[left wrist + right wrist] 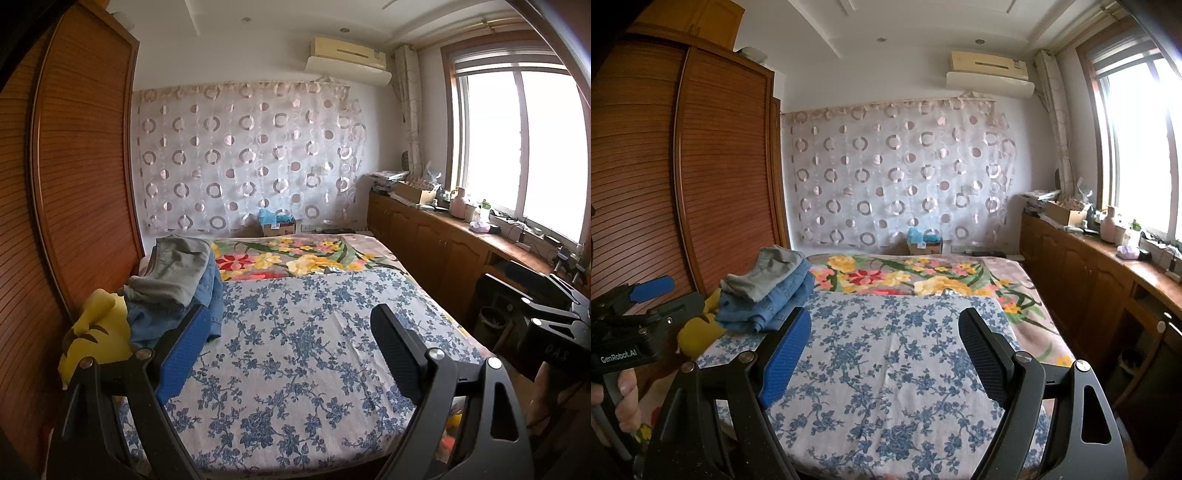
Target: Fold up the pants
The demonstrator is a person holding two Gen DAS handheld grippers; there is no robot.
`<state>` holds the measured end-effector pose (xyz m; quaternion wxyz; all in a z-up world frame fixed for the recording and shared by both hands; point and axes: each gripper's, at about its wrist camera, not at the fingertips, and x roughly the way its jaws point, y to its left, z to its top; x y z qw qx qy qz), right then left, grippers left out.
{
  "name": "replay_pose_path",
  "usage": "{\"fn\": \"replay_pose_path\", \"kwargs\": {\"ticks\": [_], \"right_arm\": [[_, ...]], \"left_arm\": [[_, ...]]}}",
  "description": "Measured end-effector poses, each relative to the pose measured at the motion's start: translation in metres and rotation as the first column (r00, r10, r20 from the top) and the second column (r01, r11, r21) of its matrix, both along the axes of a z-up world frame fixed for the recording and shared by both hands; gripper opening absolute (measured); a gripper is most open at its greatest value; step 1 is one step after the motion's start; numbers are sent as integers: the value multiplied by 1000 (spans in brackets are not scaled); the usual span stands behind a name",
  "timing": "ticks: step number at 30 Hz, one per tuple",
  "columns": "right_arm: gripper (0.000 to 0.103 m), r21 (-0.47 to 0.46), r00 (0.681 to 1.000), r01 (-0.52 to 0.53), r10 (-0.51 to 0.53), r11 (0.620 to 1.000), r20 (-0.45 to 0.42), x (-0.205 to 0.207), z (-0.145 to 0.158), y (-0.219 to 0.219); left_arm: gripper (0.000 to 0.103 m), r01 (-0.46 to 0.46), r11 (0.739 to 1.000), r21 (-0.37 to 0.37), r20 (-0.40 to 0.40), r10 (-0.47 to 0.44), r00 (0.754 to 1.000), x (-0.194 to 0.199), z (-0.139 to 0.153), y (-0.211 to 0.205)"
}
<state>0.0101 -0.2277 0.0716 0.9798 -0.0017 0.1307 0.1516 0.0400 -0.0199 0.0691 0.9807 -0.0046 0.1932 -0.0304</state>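
Bedroom light floods in from a window point(517, 147) on the right, so bright that nothing beyond the glass can be made out; below it a long wooden cabinet point(436, 236) carries small clutter too small and washed out to name. Across the far wall hangs a sheer curtain point(243, 155) with a ring pattern, and a slatted wooden wardrobe point(85, 166) fills the left side, its top cut off by the frame in the left wrist view. On the bed lies a blue-flowered sheet point(303, 332), with a bright floral blanket point(295, 258) beyond it.

At the left edge of the bed sits a pile of pants point(184, 284): a grey pair on top, blue denim beneath; how many pieces it holds cannot be told. Its near end is partly hidden behind a blue finger pad in both views. A yellow plush toy point(99, 332) lies just beside the pile, half covered by it and by the gripper frame.

Both tongs hang above the sheet with jaws spread wide and nothing between them: the left gripper point(288, 339) and the right gripper point(882, 339). From the right wrist view the left gripper appears at the left edge, held by a hand point(617, 402) cut off by the frame; in the left wrist view the right one shows only as dark parts at the right edge.
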Motion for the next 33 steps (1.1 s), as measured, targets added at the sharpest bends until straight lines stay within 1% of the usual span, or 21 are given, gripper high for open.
{"fn": "replay_pose_path", "kwargs": {"ticks": [33], "right_arm": [[84, 1, 1000, 2, -2, 1000, 2, 2, -1, -3]], "left_arm": [[89, -1, 1000, 1, -1, 1, 1000, 1, 1, 0]]}}
